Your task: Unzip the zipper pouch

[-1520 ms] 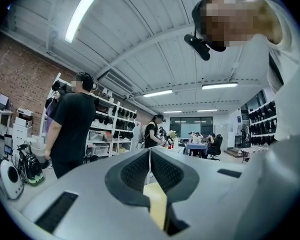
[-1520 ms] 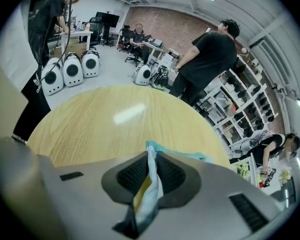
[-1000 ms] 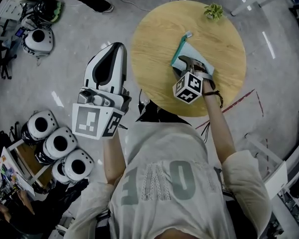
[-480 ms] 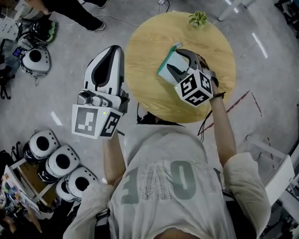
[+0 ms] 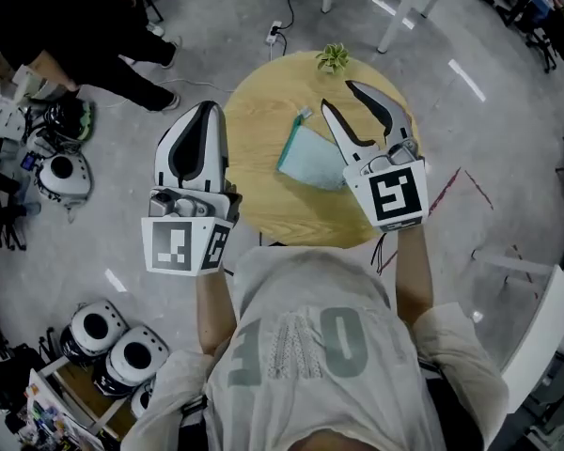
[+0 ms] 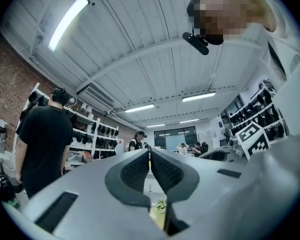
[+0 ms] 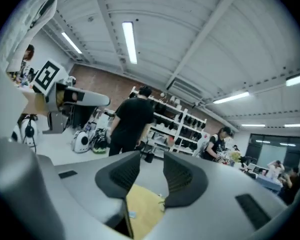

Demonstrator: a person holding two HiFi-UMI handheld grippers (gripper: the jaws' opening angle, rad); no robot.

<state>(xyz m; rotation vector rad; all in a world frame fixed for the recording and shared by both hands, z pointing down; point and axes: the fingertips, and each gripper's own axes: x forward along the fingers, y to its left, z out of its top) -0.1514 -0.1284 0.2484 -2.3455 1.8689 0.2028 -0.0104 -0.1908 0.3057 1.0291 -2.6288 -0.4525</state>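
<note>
The teal zipper pouch (image 5: 310,155) lies flat on the round wooden table (image 5: 263,195), with its zip pull end toward the far edge. My right gripper (image 5: 341,98) is raised above the table just right of the pouch and holds nothing. Its jaws have just been closing but still stand apart, and in the right gripper view (image 7: 151,160) only the tabletop (image 7: 142,209) shows in the gap. My left gripper (image 5: 204,111) hovers off the table's left edge, over the floor. Its jaws meet, with nothing between them (image 6: 150,155).
A small potted plant (image 5: 333,57) stands at the table's far edge. A person in black (image 5: 66,26) stands on the floor at the upper left. White round devices (image 5: 117,346) sit on the floor at the lower left, and a white table's legs (image 5: 395,17) are beyond.
My right gripper has lifted off the pouch and risen well above the table, leaving the pouch lying alone. The left gripper has come up a little.
</note>
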